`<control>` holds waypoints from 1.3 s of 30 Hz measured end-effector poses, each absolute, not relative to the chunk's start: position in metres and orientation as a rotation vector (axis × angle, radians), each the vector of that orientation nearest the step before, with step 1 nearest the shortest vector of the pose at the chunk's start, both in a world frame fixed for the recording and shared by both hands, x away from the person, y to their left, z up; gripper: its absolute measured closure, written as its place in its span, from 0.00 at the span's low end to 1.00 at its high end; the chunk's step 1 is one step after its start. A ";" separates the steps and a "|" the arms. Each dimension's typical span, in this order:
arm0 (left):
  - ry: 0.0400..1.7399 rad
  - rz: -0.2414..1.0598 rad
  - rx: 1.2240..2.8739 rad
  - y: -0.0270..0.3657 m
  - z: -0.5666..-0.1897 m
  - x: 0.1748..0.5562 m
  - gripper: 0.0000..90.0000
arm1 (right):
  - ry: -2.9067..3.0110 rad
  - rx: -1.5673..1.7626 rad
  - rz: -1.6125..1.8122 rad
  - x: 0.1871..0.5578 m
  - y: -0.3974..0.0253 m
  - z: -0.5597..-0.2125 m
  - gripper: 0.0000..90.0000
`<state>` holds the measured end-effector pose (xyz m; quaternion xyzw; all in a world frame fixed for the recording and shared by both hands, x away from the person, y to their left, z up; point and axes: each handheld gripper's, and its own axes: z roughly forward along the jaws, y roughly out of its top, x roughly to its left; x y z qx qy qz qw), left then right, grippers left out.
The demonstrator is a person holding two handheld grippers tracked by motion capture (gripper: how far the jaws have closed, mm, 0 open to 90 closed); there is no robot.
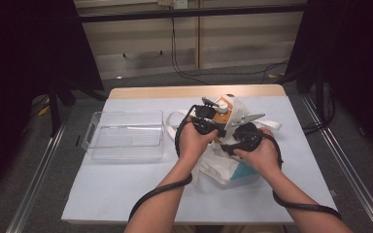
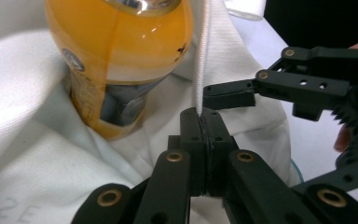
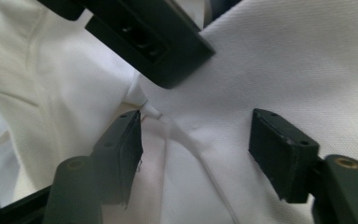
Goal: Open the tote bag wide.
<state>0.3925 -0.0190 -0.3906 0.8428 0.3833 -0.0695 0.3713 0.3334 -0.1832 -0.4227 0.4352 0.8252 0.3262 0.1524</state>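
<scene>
Left tongs [image 2: 204, 122]: clamped on bag strap [image 2: 202, 56]; bottle [image 2: 116, 60] just left, inside bag [image 2: 28, 140]. Right tongs [image 3: 196, 144]: agape over bag cloth; step, opening bag; next likely needs second grip.

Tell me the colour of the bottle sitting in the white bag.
Orange, with a dark label; the bottle shows best in the left gripper view.

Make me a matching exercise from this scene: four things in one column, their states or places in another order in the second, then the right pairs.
Things:
1. left hand-held gripper
2. right hand-held gripper
3. orange bottle
4. clear plastic bin

States or places:
A. lies on the white cloth bag
B. jaws apart over white cloth
C. stands on the table, left of the bag
D. shut on the bag's strap

Pairs: 1-D, 2-B, 3-A, 4-C
</scene>
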 end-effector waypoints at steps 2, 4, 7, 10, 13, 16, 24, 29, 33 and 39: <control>0.991 -0.203 2.141 -0.019 -0.392 0.393 0.99 | 2.360 1.264 0.924 0.333 -0.178 -0.423 0.35; 0.996 -0.205 2.140 -0.019 -0.392 0.393 0.99 | 2.351 1.249 0.887 0.333 -0.176 -0.423 0.36; 1.013 -0.196 2.125 -0.021 -0.391 0.392 0.99 | 2.312 1.282 0.877 0.332 -0.176 -0.422 0.47; 1.001 -0.195 2.126 -0.020 -0.391 0.393 0.99 | 2.301 1.284 0.888 0.332 -0.180 -0.422 0.55; 0.999 -0.178 2.135 -0.022 -0.392 0.393 0.99 | 2.364 1.286 0.920 0.332 -0.180 -0.421 0.82; 0.993 -0.162 2.137 -0.024 -0.392 0.392 0.99 | 2.414 1.261 0.898 0.333 -0.179 -0.421 1.00; 0.997 -0.155 2.140 -0.017 -0.393 0.395 0.93 | 2.403 1.299 0.908 0.333 -0.186 -0.426 1.00; 1.002 -0.125 2.128 -0.012 -0.392 0.394 0.83 | 2.396 1.322 0.908 0.333 -0.191 -0.422 1.00; 1.013 -0.113 2.124 -0.002 -0.394 0.394 0.79 | 2.380 1.338 0.933 0.332 -0.197 -0.418 1.00; 1.018 -0.134 2.113 0.002 -0.400 0.394 0.81 | 2.369 1.351 0.897 0.333 -0.203 -0.416 1.00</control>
